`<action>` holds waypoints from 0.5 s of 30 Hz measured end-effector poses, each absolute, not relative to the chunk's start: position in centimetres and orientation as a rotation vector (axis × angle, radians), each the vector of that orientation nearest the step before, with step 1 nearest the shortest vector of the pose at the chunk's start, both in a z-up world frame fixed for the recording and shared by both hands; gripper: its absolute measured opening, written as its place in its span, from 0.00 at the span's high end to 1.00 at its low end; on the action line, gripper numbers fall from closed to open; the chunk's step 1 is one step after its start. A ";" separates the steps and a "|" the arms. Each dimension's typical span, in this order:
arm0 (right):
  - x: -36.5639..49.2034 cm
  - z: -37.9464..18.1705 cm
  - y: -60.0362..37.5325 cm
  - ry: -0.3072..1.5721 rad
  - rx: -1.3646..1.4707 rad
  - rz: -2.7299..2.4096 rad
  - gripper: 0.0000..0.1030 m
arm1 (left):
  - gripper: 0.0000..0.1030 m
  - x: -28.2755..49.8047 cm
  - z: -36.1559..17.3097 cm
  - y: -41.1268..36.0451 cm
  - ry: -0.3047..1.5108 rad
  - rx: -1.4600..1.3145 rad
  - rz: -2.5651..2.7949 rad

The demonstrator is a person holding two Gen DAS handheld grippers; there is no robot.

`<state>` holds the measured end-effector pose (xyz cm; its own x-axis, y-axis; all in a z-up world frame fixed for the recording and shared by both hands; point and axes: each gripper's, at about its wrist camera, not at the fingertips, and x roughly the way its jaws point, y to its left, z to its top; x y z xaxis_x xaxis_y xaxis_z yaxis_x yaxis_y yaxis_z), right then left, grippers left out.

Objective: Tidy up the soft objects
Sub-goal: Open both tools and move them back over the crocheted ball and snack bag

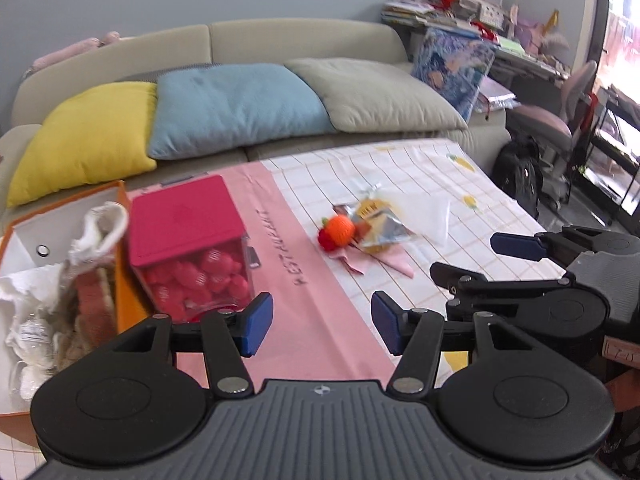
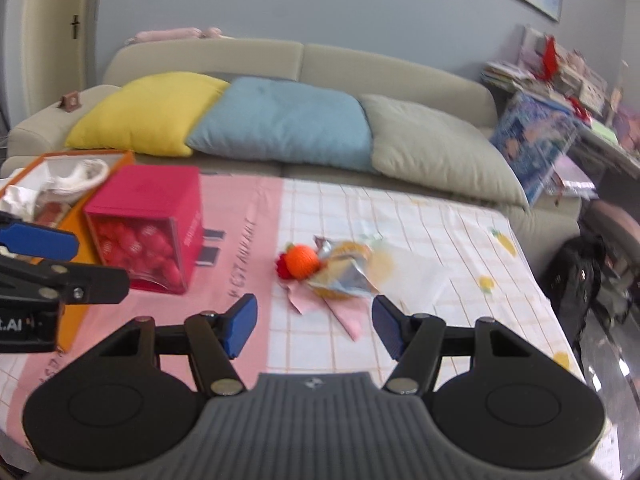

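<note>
A small crocheted bouquet with an orange ball [image 1: 340, 231] [image 2: 303, 261], wrapped in pink paper and crinkly foil, lies in the middle of the table. An orange box [image 1: 124, 280] [image 2: 74, 216] at the left holds white and beige soft items [image 1: 96, 228]. A pink-lidded clear box [image 1: 188, 236] [image 2: 148, 224] with red soft balls stands beside it. My left gripper [image 1: 322, 324] is open and empty, short of the bouquet. My right gripper [image 2: 314, 324] is open and empty, just in front of the bouquet; it also shows at the right of the left wrist view [image 1: 480, 260].
The table carries a pink and checked cloth [image 1: 400, 184]. Behind it stands a beige sofa [image 2: 320, 64] with yellow [image 2: 148, 112], blue [image 2: 288, 124] and grey [image 2: 436, 148] cushions. Cluttered shelves, a chair [image 1: 560, 112] and a black bag [image 1: 520, 172] are to the right.
</note>
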<state>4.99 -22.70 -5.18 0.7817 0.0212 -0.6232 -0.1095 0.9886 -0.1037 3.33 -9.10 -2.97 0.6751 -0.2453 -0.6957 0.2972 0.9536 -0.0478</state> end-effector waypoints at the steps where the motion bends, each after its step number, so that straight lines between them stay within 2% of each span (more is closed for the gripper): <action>1: 5.0 -5.4 -23.1 0.682 -0.127 0.060 0.39 | 0.36 3.6 -3.2 -9.4 0.781 0.076 -0.308; 9: 7.0 -7.2 -26.3 0.730 -0.054 0.002 0.39 | 0.39 6.6 -4.8 -11.9 0.826 0.128 -0.334; 15: 9.3 -8.7 -28.1 0.755 -0.003 -0.004 0.45 | 0.45 10.2 -6.3 -13.1 0.845 0.175 -0.356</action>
<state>9.31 -28.10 -8.71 0.7283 -0.0049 -0.6852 0.0030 1.0000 -0.0039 10.15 -13.14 -6.27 0.6095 -0.2382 -0.7562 0.3752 0.9269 0.0105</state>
